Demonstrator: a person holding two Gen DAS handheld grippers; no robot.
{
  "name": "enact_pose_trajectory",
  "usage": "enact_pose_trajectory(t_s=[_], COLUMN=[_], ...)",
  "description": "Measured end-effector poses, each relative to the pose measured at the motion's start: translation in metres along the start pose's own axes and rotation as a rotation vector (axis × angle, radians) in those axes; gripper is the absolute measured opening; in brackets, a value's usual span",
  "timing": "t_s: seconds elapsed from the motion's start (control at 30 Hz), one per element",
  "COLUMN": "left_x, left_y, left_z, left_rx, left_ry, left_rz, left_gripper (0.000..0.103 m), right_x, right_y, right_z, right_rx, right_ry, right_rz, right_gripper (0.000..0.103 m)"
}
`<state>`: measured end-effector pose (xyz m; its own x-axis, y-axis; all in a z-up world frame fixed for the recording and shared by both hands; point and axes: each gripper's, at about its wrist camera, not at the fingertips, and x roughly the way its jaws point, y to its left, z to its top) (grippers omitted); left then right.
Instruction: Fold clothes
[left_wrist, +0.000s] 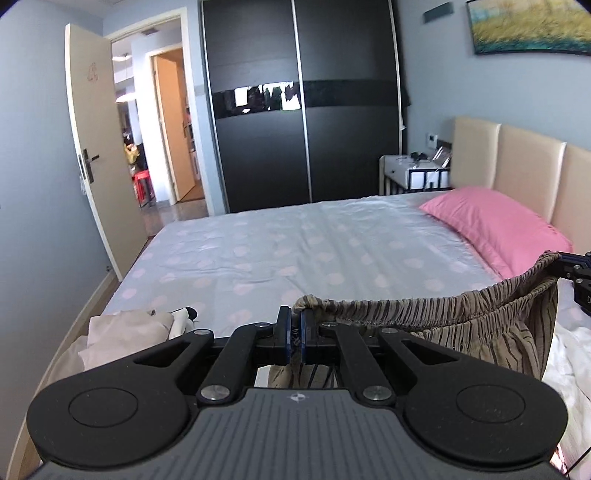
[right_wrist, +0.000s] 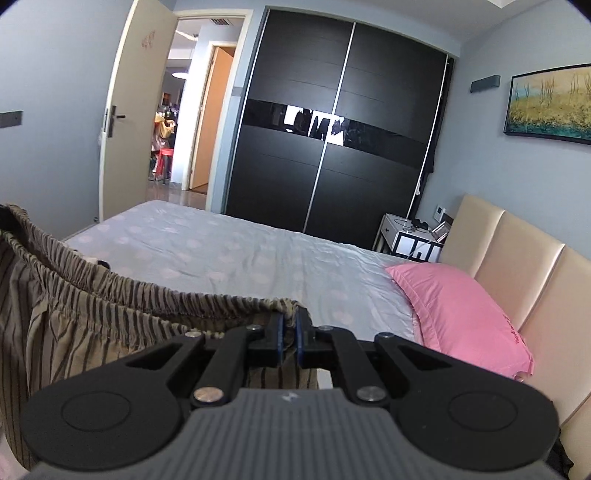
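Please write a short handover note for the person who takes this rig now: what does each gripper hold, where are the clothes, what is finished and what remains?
Left gripper: shut on one end of the elastic waistband of the striped shorts.
Right gripper: shut on the other end of the same waistband.
The shorts hang in the air between the two grippers, above the bed, waistband stretched, fabric hanging below.
Other clothes: a beige pile at the near left edge of the bed, white fabric at the near right.
Done: shorts picked up and spread.
Left: lay them flat on the bed, fold them, then likely the other clothes.

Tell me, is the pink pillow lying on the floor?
No, the pink pillow lies on the dotted bedsheet, beside the beige padded headboard.
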<state>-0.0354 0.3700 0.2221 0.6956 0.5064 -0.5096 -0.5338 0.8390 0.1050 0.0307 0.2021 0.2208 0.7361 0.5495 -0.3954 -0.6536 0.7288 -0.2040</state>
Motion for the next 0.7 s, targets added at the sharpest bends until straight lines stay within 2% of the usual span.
enact_pose_trajectory(t_s=[0.07,0.13,0.3,0.37,0.47,0.53,0.6,0.7], left_x=[0.013,0.022,-0.003,-0.013,-0.007,0.004,0.017,0.036], left_y=[0.0,-0.001,0.006,0.006,0.004,0.005,0.003,0.002], left_z=[0.01,0.023,0.051,0.052,0.033,0.007,-0.03,-0.101], left_rx=[0.006,0.01,-0.018,0.004,0.016,0.012,0.017,0.005], left_ry=[-0.016,-0.046,-0.209,-0.225,-0.148,-0.08,-0.008,0.123], left_rz=[0.022,0.047,0.056,0.047,0.029,0.018,0.007,-0.009], left_gripper=[0.003,0.003,0.003,0.003,0.003,0.003,0.003,0.003], right_x=[0.019,0.024,0.013,0.007,0.008,0.013,0.018,0.029], right_y=[-0.001,-0.003,-0.005,-0.007,-0.006,0.0,0.011,0.03], right_z=[0.007,0.016,0.048,0.052,0.038,0.015,-0.018,-0.085], right_rx=[0.025,0.027,0.027,0.003,-0.009,-0.021,-0.029,-0.035], right_ry=[0.0,-0.044,-0.193,-0.205,-0.169,-0.119,-0.058,0.06], right_rz=[-0.013,-0.027,-0.071,-0.071,-0.033,-0.002,0.026,0.075], right_gripper=[0.007,0.007,0.008,0.007,0.008,0.008,0.008,0.008])
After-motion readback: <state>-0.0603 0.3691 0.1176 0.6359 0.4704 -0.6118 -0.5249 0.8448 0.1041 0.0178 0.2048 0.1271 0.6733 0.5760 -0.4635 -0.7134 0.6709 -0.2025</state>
